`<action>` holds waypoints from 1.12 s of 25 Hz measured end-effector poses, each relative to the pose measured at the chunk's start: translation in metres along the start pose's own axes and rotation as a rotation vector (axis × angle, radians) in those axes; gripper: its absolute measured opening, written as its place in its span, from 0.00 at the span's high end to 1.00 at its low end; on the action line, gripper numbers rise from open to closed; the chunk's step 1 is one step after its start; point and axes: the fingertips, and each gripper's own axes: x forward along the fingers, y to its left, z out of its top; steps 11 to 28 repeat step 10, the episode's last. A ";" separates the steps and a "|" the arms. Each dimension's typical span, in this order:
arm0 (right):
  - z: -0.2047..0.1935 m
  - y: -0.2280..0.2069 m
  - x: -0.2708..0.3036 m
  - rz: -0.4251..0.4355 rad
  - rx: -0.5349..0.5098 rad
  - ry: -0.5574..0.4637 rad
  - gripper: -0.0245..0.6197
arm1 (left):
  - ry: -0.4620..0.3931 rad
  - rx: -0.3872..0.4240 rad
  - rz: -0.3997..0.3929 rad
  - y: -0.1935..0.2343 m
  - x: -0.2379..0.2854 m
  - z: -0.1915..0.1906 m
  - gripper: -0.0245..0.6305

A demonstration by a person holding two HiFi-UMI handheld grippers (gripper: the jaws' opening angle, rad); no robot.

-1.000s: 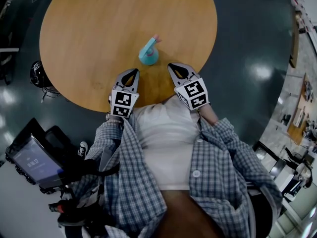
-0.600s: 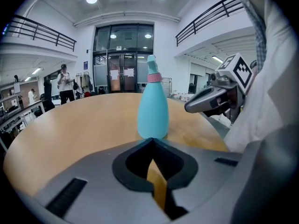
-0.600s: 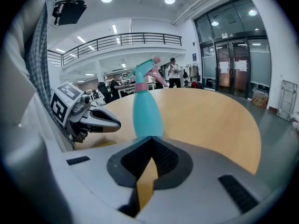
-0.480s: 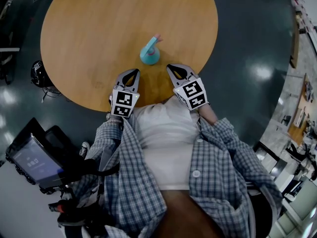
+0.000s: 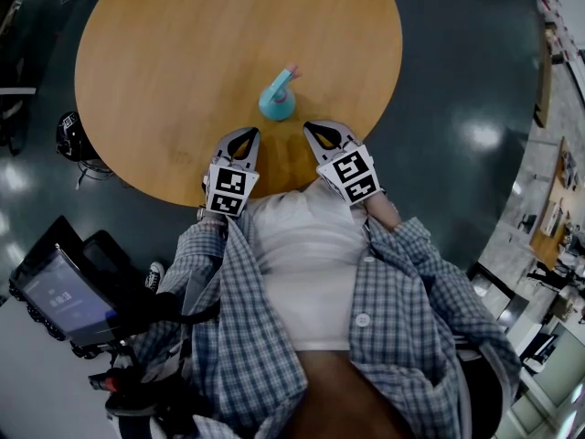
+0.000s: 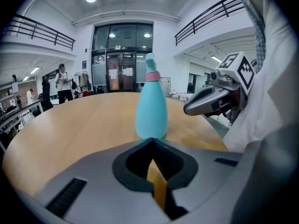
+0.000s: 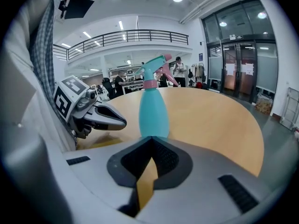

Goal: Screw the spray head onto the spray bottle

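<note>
spray bottle (image 5: pixel 276 99) is stood upright on desk (image 5: pixel 164 53), mid-frame | left hand-held gripper (image 5: pixel 243 135) is held closed | right hand-held gripper (image 5: pixel 313 130) is held closed

Your teal plastic spray bottle (image 5: pixel 277 101) stands upright on the round wooden table (image 5: pixel 164 53), toward the edge nearest you. The pink-collared spray head (image 5: pixel 289 69) sits on top of it. Your left gripper (image 5: pixel 248 133) is left of the bottle and your right gripper (image 5: pixel 310 127) is right of it. Both are over the table's near edge and neither touches the bottle, which stands just beyond their tips, between them.
</note>
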 end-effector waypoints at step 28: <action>0.000 0.000 -0.001 0.009 0.028 -0.007 0.97 | 0.008 0.008 -0.017 -0.004 0.001 -0.001 0.95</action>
